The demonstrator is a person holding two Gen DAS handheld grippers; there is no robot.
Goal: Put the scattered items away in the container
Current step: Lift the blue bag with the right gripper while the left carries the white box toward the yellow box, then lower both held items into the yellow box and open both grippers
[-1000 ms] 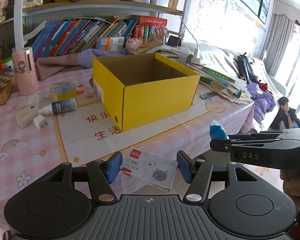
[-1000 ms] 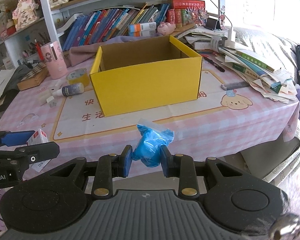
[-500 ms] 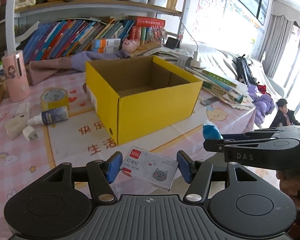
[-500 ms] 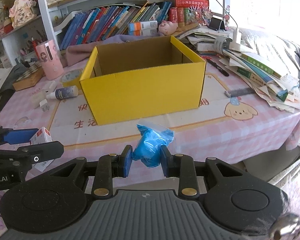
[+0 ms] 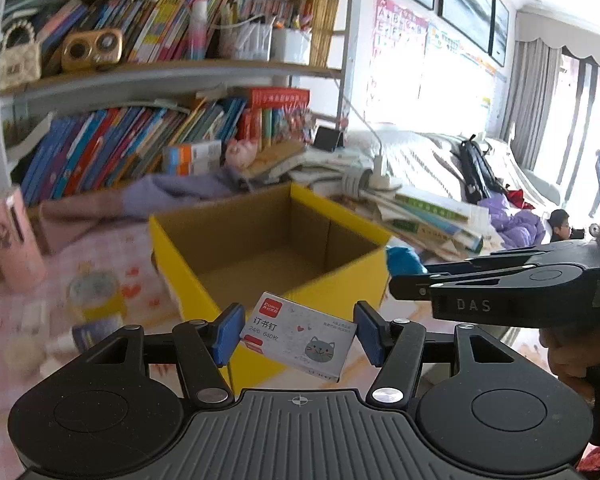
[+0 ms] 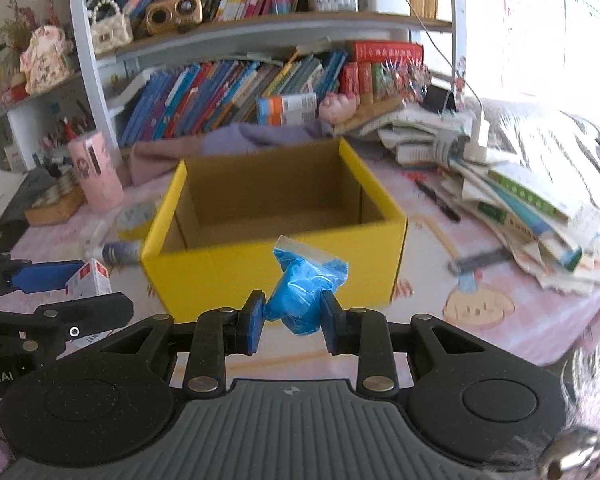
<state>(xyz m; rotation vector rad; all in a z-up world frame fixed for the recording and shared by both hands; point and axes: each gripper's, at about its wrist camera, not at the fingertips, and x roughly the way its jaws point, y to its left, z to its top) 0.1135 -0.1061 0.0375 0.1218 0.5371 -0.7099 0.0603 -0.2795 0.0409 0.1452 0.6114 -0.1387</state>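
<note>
Yellow box (image 5: 284,288) sits beyond left gripper (image 5: 298,334) clamping staple box (image 5: 300,336), right gripper (image 6: 293,322) pinching blue bag (image 6: 304,292).

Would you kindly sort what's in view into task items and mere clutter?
Job: staple box in left claw; blue bag in right claw; yellow box.

Lying about: shelf books; paper pile; pink cup.
</note>
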